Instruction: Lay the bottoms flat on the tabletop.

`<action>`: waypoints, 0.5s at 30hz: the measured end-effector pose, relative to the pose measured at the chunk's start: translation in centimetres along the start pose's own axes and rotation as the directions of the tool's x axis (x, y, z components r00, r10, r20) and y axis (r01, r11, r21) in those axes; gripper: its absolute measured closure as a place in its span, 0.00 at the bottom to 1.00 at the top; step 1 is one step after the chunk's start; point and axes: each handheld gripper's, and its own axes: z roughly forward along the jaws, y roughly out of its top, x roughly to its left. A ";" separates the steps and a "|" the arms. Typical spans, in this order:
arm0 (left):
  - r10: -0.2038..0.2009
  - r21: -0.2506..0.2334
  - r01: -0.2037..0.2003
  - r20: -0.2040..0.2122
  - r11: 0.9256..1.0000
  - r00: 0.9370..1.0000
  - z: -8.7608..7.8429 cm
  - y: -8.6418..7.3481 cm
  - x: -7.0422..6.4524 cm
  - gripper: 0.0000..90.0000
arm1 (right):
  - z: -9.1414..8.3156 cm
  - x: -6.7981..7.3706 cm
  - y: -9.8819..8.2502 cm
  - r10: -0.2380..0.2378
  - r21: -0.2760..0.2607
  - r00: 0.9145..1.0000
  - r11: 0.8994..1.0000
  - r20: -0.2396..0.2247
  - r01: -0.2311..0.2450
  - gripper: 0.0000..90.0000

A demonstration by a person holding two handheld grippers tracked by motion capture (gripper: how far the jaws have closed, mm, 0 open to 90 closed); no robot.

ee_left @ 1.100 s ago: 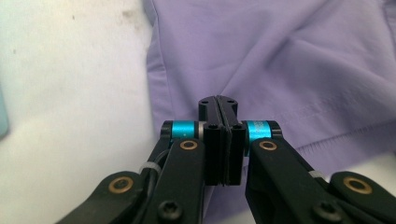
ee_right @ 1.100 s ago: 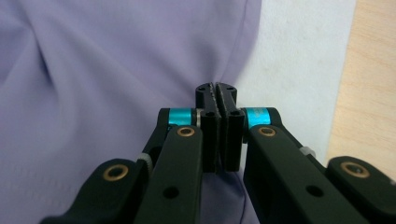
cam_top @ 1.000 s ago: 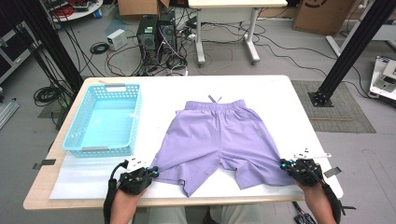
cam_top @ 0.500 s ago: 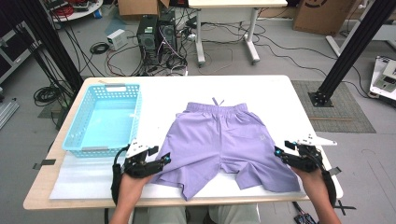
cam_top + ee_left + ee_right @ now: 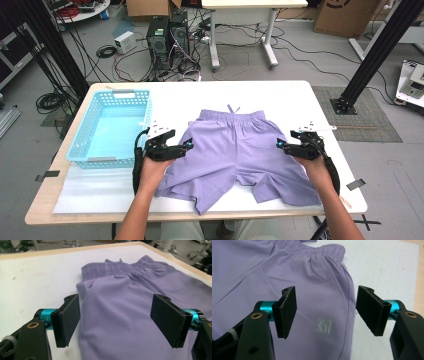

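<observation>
Letting go is what has just happened: both hand-held grippers were at the hem end of the shorts a second ago, near the tabletop's front edge, and they now sit farther up, one at each side seam. The jaws of the left hand-held gripper and of the right hand-held gripper have just been opening, and nothing is clamped in either. The shorts have also slid a little away from the front edge since then, the waistband now nearer the middle of the tabletop. I judge that the spreading pull on the legs is done and the hands are moving up for a new hold near the hips, likely for a fold.

The shorts lie flat, waistband and drawstring away from the person, the two legs toward the person, the hems a bit rumpled. In the left gripper view the left hand-held gripper has its jaws wide apart over the shorts' side edge, bare tabletop showing past one jaw. In the right gripper view the right hand-held gripper stands apart likewise over the other side seam and a small pale logo. The blue basket sits beside the left hand, well off the cloth.
</observation>
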 end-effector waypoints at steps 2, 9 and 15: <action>0.013 0.022 -0.014 0.023 1.000 1.000 1.2 0.6 0.2 0.27 | 0.8 -0.2 0.6 -0.002 -0.002 1.000 1.000 0.003 0.002 0.37; 0.018 0.000 -0.018 0.092 1.000 0.996 4.3 1.9 0.8 0.27 | 2.7 0.1 1.6 0.012 0.000 1.000 1.000 0.013 -0.012 0.38; 0.034 -0.009 -0.033 0.097 0.999 0.995 4.9 1.5 0.7 0.27 | 2.1 0.0 0.9 0.030 -0.006 1.000 1.000 -0.010 -0.030 0.36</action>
